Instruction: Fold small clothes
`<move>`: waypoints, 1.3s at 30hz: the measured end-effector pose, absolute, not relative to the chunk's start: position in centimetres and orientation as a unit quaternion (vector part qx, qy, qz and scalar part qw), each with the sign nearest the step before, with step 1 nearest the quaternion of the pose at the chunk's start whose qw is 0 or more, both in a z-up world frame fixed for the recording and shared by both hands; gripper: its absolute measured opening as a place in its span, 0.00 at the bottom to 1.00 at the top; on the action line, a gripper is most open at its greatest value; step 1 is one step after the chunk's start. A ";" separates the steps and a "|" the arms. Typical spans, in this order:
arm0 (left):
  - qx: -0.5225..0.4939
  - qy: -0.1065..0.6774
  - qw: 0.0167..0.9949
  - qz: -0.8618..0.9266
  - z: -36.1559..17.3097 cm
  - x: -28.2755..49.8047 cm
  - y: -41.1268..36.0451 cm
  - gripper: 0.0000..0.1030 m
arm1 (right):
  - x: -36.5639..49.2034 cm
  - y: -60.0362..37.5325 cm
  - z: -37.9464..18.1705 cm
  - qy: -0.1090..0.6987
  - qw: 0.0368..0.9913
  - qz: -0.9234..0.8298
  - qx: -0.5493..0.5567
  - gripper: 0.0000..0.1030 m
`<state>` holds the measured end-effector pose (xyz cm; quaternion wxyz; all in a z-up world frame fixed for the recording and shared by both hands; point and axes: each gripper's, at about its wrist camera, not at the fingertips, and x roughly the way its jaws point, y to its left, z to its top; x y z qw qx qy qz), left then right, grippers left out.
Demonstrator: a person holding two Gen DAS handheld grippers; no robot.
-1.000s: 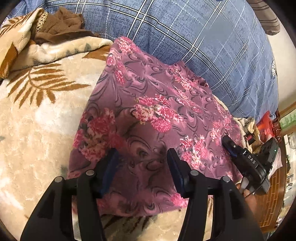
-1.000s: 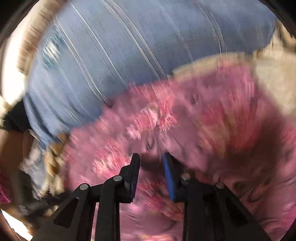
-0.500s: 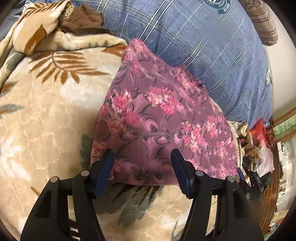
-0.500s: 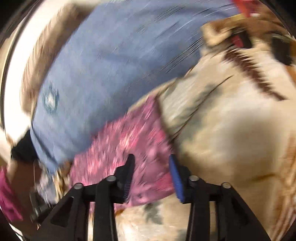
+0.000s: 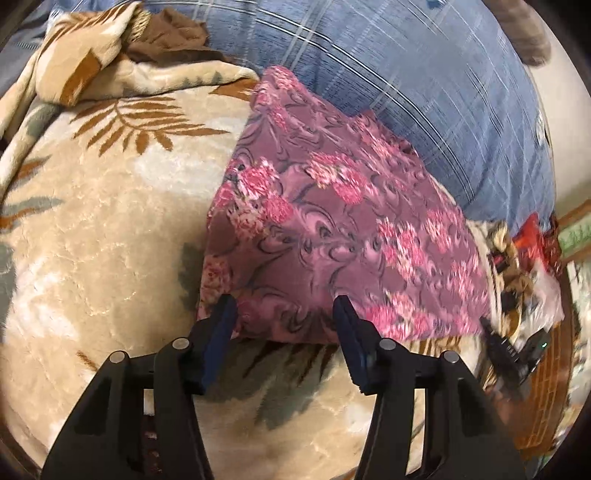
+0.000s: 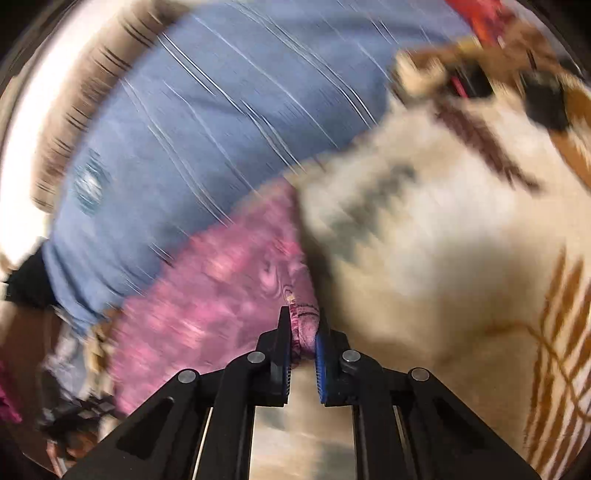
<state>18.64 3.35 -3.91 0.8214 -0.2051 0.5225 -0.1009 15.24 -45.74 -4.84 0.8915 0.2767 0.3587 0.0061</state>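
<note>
A mauve garment with pink flowers (image 5: 332, 236) lies spread on a cream blanket with brown leaves (image 5: 92, 221). My left gripper (image 5: 284, 332) is open, its jaws just over the garment's near edge, holding nothing. In the blurred right wrist view my right gripper (image 6: 303, 343) is shut on a bunched edge of the garment (image 6: 221, 295). The right gripper also shows at the lower right of the left wrist view (image 5: 513, 354), beside the garment's right corner.
A blue checked quilt (image 5: 406, 74) lies behind the garment. A brown cloth (image 5: 166, 33) sits on a folded-back blanket corner at the far left. Cluttered items, with a red packet (image 5: 532, 236), lie at the right edge.
My left gripper has pulled back off the garment to its near edge, still open. My right gripper swung to the garment's edge and closed on it.
</note>
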 end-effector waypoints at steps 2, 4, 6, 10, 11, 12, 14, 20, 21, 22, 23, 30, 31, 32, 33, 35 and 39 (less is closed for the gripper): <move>-0.198 0.519 0.825 -0.107 -3.3 18.0 3.2 0.52 | 15.0 -45.1 -3.8 0.366 0.896 0.004 0.251 0.12; -0.206 0.501 0.830 -0.132 -2.1 17.5 3.3 0.52 | 14.9 -44.8 -2.5 0.357 0.902 -0.016 0.243 0.17; -0.213 0.481 0.839 -0.136 -0.8 17.7 3.3 0.59 | 14.7 -44.5 -1.2 0.324 0.911 -0.023 0.253 0.19; -0.197 0.462 0.858 -0.109 0.8 20.3 2.5 0.66 | 16.5 -42.1 0.4 0.288 0.920 0.009 0.266 0.32; -0.194 0.466 0.857 -0.103 0.6 21.2 2.2 0.66 | 17.1 -41.3 0.4 0.290 0.921 0.017 0.259 0.33; -0.194 0.474 0.853 -0.097 0.1 22.4 1.9 0.66 | 17.9 -40.6 0.4 0.293 0.923 0.023 0.250 0.33; -0.186 0.490 0.847 -0.085 -1.2 23.7 1.5 0.66 | 19.6 -39.5 0.1 0.305 0.922 0.027 0.235 0.33; -0.192 0.504 0.838 -0.086 -4.8 23.9 1.4 0.82 | 21.2 -37.6 -4.6 0.338 0.917 0.011 0.212 0.49; -0.187 0.501 0.841 -0.085 -4.8 23.8 1.2 0.82 | 21.2 -37.6 -4.5 0.339 0.916 0.011 0.214 0.49; -0.174 0.499 0.844 -0.087 -4.8 23.7 0.9 0.83 | 21.2 -37.5 -4.5 0.340 0.916 0.011 0.213 0.50; -0.163 0.499 0.846 -0.088 -4.7 23.7 0.6 0.84 | 21.1 -37.4 -4.5 0.340 0.916 0.010 0.212 0.50; -0.159 0.486 0.851 -0.122 -2.8 21.4 0.4 0.84 | 20.3 -35.7 -2.9 0.364 0.911 0.000 0.194 0.50; -0.160 0.482 0.853 -0.121 -2.6 20.9 0.5 0.84 | 19.6 -35.5 -2.8 0.355 0.912 0.014 0.206 0.50; -0.160 0.482 0.853 -0.116 -2.8 20.7 0.7 0.84 | 19.0 -35.2 -2.9 0.354 0.912 0.020 0.206 0.50; -0.158 0.492 0.849 -0.112 -3.5 20.7 0.7 0.84 | 18.6 -34.7 -3.4 0.364 0.910 0.019 0.198 0.52; -0.136 0.503 0.846 -0.112 -4.4 20.8 0.4 0.84 | 18.2 -33.6 -4.4 0.374 0.914 0.015 0.158 0.53; -0.079 0.505 0.853 -0.111 -3.9 20.3 -1.0 0.84 | 18.3 -30.6 -4.0 0.388 0.920 -0.019 0.045 0.53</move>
